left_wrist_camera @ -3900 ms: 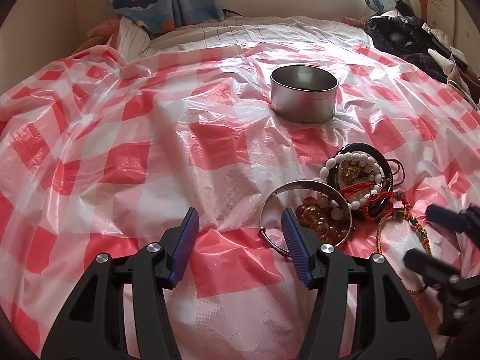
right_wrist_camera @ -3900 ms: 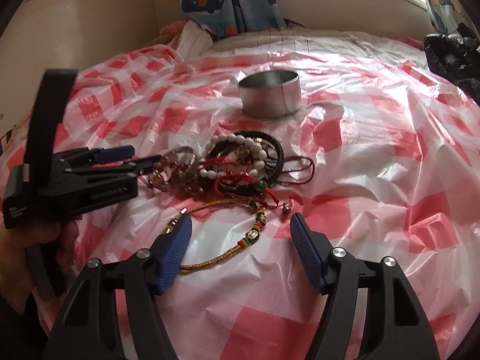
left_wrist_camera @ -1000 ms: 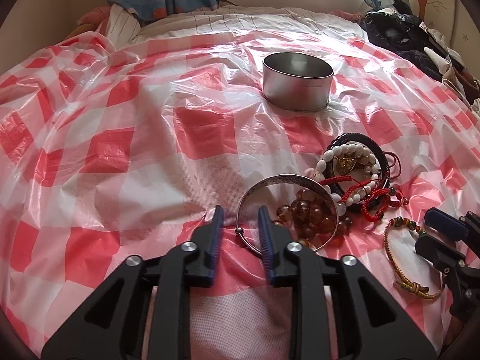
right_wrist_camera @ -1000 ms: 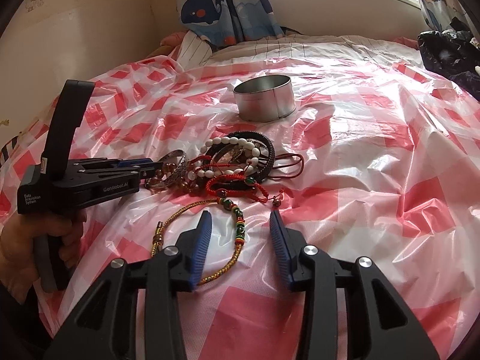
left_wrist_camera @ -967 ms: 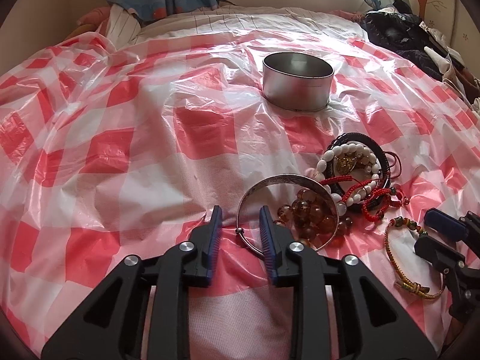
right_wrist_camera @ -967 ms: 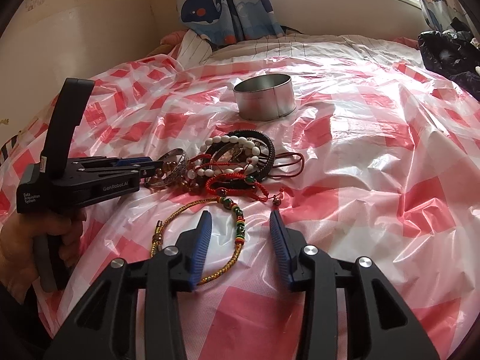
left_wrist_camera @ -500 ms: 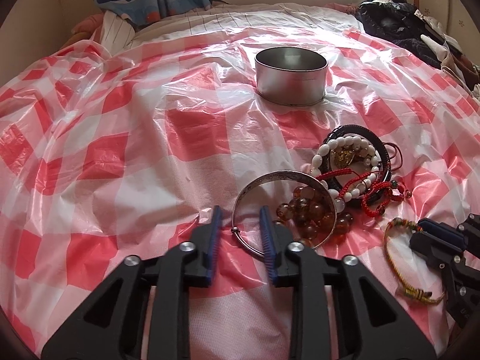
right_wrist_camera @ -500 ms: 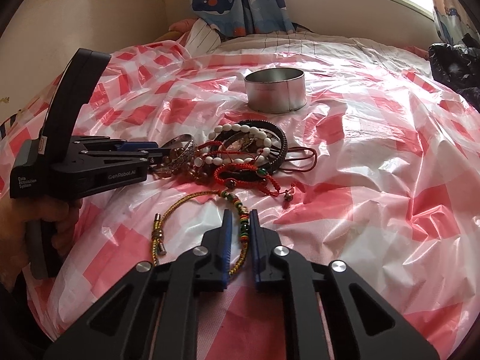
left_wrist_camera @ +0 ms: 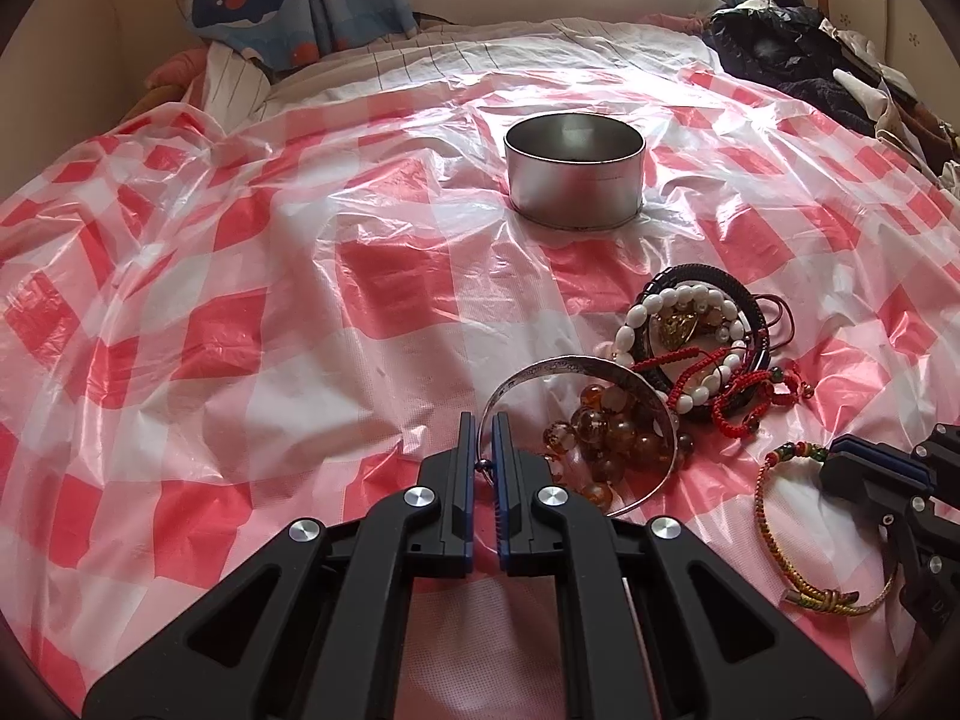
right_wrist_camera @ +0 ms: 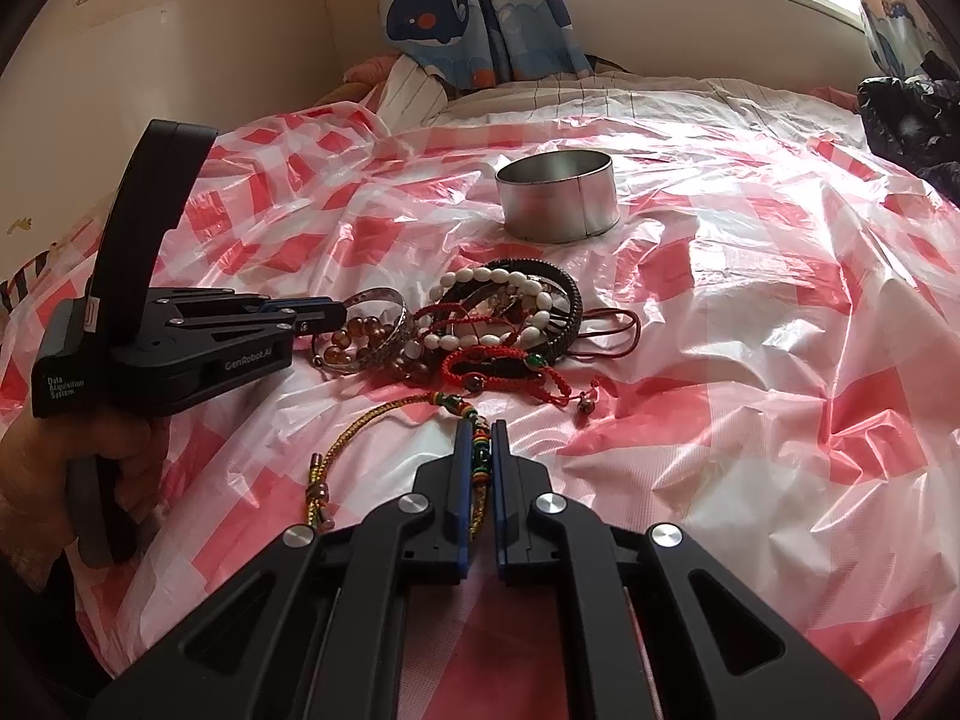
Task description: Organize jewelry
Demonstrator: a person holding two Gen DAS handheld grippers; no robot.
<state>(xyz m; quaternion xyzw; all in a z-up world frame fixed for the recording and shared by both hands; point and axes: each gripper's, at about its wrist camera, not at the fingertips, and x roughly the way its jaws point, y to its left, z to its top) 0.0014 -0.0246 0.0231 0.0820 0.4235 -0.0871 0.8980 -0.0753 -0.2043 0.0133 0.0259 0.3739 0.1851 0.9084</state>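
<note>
My left gripper (left_wrist_camera: 483, 420) is closing the last bit and pinches the near rim of a silver bangle (left_wrist_camera: 576, 365), which rings an amber bead bracelet (left_wrist_camera: 606, 432). In the right wrist view, my right gripper (right_wrist_camera: 480, 429) is shut on the beaded stretch of a gold braided cord bracelet (right_wrist_camera: 372, 423) lying on the checked plastic sheet (right_wrist_camera: 780, 360). Beyond both lie a white bead bracelet (left_wrist_camera: 645, 312), a black bangle (left_wrist_camera: 696, 272) and red cord bracelets (left_wrist_camera: 750, 396) in a heap. A round metal tin (left_wrist_camera: 573, 177) stands open farther back.
A person's hand (right_wrist_camera: 54, 462) holds the left gripper's handle at the sheet's left edge. Dark clothes (left_wrist_camera: 792, 54) are piled at the far right. A whale-print curtain (right_wrist_camera: 480, 6) and striped bedding (left_wrist_camera: 480, 60) lie behind the tin.
Both grippers went from wide open to shut: the left onto the silver bangle's rim, the right onto the gold cord bracelet. Both views have drawn slightly closer to the jewelry.
</note>
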